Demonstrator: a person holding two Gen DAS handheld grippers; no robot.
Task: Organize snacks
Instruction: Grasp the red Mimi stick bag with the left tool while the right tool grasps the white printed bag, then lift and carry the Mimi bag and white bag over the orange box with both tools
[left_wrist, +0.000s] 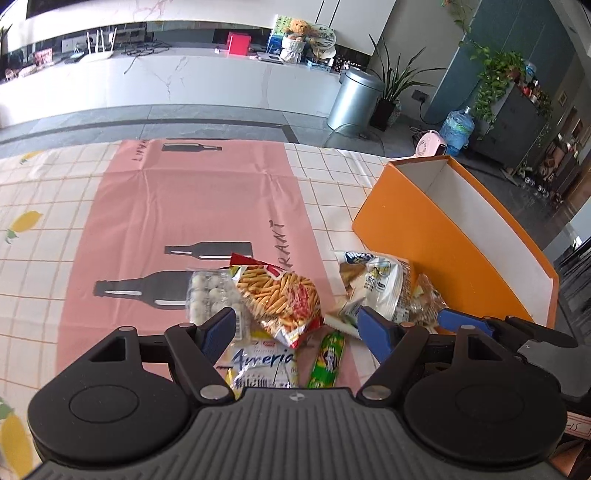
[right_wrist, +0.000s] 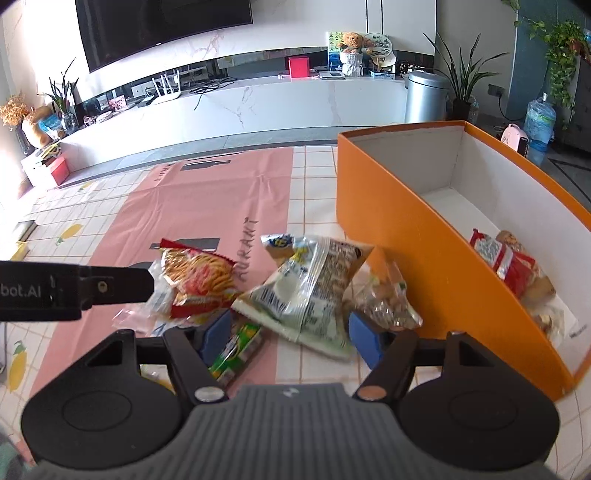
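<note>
A pile of snack packs lies on the pink and checked tablecloth (left_wrist: 184, 206) beside an open orange box (right_wrist: 406, 240). My left gripper (left_wrist: 295, 330) is open over a bag of potato sticks (left_wrist: 280, 295), a clear pack of white balls (left_wrist: 210, 295), a white lettered pack (left_wrist: 266, 362) and a green stick pack (left_wrist: 328, 358). My right gripper (right_wrist: 291, 338) is open, its blue pads on either side of a white and green bag (right_wrist: 306, 291) without pressing it. A clear bag of nuts (right_wrist: 388, 299) leans against the box. Inside the box lie a red pack (right_wrist: 502, 258) and a clear pack (right_wrist: 546, 295).
The box stands at the table's right edge, its open top facing up. The left gripper's black finger (right_wrist: 110, 288) reaches in from the left, close to the potato sticks (right_wrist: 199, 280). Beyond the table's far edge are floor, a white counter (left_wrist: 184, 81) and a metal bin (left_wrist: 354, 99).
</note>
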